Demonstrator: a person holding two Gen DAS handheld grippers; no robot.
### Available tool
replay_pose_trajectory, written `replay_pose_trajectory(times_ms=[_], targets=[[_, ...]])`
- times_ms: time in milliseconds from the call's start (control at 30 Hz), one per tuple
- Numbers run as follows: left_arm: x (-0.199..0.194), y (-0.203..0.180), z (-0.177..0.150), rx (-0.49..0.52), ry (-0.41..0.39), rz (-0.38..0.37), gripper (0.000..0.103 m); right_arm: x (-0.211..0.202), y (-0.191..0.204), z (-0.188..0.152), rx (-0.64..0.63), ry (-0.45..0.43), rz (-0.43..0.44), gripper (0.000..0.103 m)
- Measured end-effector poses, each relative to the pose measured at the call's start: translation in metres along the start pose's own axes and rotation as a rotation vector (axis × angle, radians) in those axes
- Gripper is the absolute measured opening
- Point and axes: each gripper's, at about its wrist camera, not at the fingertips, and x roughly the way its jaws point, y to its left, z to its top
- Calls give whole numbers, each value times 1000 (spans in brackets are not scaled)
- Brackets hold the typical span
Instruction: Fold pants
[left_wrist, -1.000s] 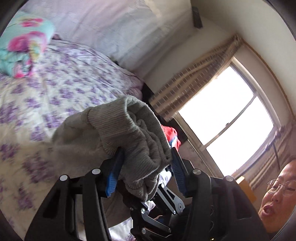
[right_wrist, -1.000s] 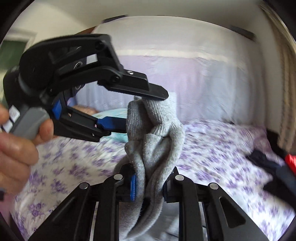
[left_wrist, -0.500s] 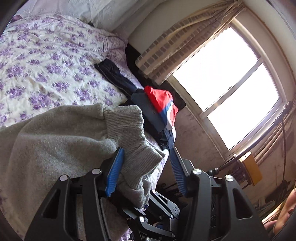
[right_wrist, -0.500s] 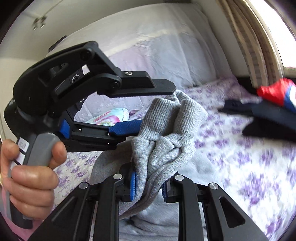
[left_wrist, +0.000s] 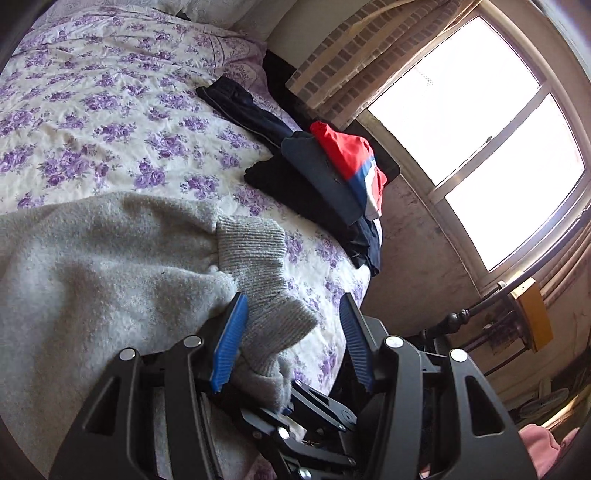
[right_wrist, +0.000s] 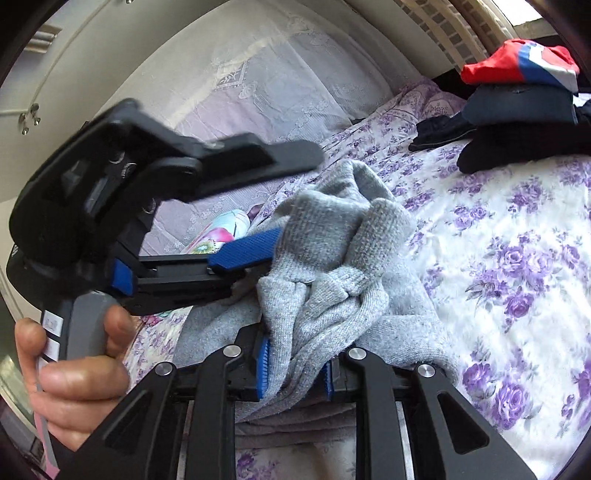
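— Where are the pants?

— Grey knit pants (left_wrist: 110, 266) lie spread over the floral bedsheet (left_wrist: 92, 122) near its edge. Ribbed cuffs bunched at my tongs.

— Your right gripper (right_wrist: 295, 365)?

— Narrow, clamped on a twisted wad of cuff. Blue pads press the fabric from both sides; the pad tips are buried in it.

— And the left gripper (left_wrist: 291, 343)?

— Jaws stand partly apart. The cuff touches the left pad; a clear gap shows to the right pad. Not pinched, as far as I see. From the right wrist view its upper finger is blurred, my hand (right_wrist: 70, 380) on the grip.

— Anything else hard to read?

— Dark folded clothes (left_wrist: 306, 184) with a red-white-blue garment (left_wrist: 351, 158) on top sit by the window (left_wrist: 480, 129); glass is blown out white. Pants' far end is cut off at the frame.
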Motion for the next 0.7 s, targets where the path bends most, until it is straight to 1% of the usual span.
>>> replay_pose_trajectory(times_ms=[33, 100, 167, 200, 233, 300, 367, 467, 567, 600, 633, 700], targets=[[-9, -4, 1, 11, -19, 2, 54, 1, -2, 1, 10, 10, 10, 22], [-34, -11, 3, 31, -86, 39, 72, 4, -6, 6, 27, 32, 31, 25], [-62, -13, 2, 46, -171, 107, 75, 5, -7, 10, 24, 60, 42, 28], [-75, -9, -2, 42, -208, 140, 76, 4, -7, 13, 20, 83, 54, 33], [-83, -4, -4, 31, -224, 156, 76, 2, -8, 17, 25, 102, 63, 42], [-96, 12, -16, -12, -247, 191, 76, -5, -9, 23, 27, 128, 74, 46], [-102, 27, -28, -48, -261, 220, 76, -15, -6, 26, -11, 132, 32, 47], [-107, 50, -53, -94, -271, 237, 76, -29, -2, 29, -52, 123, -27, 49], [-104, 59, -72, -93, -253, 237, 76, -46, 14, 44, -146, 41, -97, 49], [-102, 60, -75, -90, -248, 239, 76, -52, 24, 52, -188, -3, -107, 49], [-99, 60, -79, -78, -243, 237, 76, -53, 31, 57, -215, -21, -97, 48], [-92, 58, -82, -57, -230, 245, 76, -47, 46, 69, -279, -32, -49, 47]])
